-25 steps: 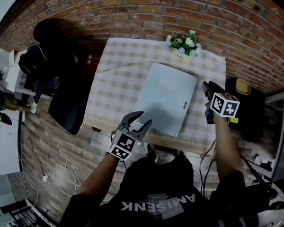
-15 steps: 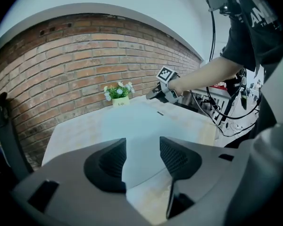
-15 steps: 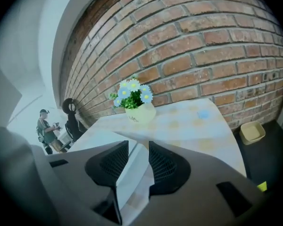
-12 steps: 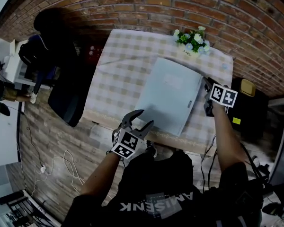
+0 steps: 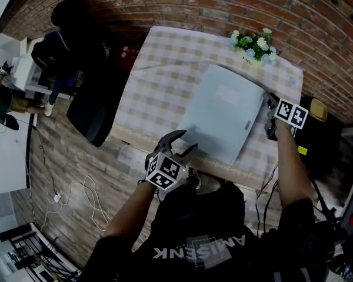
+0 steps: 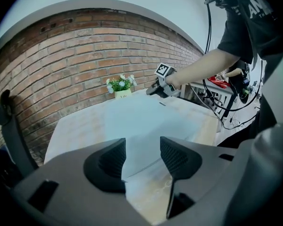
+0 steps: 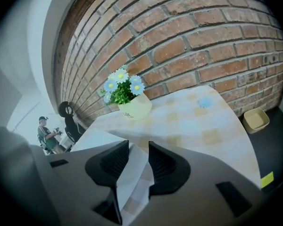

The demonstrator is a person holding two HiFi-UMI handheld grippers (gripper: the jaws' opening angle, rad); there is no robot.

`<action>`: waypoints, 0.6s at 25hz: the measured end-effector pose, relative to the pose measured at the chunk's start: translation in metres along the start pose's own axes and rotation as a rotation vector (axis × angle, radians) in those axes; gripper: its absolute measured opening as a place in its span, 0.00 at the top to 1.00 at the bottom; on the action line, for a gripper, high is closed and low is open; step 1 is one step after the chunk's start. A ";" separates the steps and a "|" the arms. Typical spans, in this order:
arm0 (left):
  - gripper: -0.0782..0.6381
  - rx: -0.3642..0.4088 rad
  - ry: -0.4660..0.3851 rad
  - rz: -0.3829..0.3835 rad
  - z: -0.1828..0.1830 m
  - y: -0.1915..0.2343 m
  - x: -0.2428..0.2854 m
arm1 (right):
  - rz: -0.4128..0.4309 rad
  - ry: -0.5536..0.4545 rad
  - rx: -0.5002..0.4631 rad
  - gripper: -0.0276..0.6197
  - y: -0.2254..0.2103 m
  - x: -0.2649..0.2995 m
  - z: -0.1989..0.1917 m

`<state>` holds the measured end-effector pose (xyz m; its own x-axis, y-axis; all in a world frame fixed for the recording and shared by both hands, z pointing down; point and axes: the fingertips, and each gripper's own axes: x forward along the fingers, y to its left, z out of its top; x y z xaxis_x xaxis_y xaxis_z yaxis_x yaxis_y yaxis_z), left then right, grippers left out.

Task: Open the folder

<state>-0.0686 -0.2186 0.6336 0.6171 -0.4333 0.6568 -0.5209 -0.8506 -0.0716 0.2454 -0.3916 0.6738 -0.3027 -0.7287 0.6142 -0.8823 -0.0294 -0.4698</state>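
**Pale Blue on Beige Checks**

The folder (image 5: pixel 223 119) is a plain pale grey-blue. The tabletop (image 5: pixel 159 81) is checked in beige and white. The wall (image 5: pixel 165 2) is red-brown brick (pale mortar lines). The flowers (image 5: pixel 254 42) are white and light blue with green leaves, in a cream pot (image 7: pixel 134 108).

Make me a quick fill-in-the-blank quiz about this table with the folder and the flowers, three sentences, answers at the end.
1. The folder, flat on the checked tablecloth, is ___, not open.
2. The pot of flowers stands on the table's side nearest the ___ wall.
3. The gripper beside the folder's corner nearest the flowers is in the person's ___ hand.

Missing words: closed; brick; right.
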 end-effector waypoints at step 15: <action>0.56 0.687 0.179 0.039 -0.017 -0.006 0.012 | -0.036 0.017 -0.054 0.72 0.002 0.000 0.000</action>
<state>-0.0683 -0.2136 0.6547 0.4688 -0.4618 0.7530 -0.0144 -0.8563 -0.5162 0.2439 -0.3915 0.6733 -0.2763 -0.7164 0.6407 -0.9105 -0.0182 -0.4131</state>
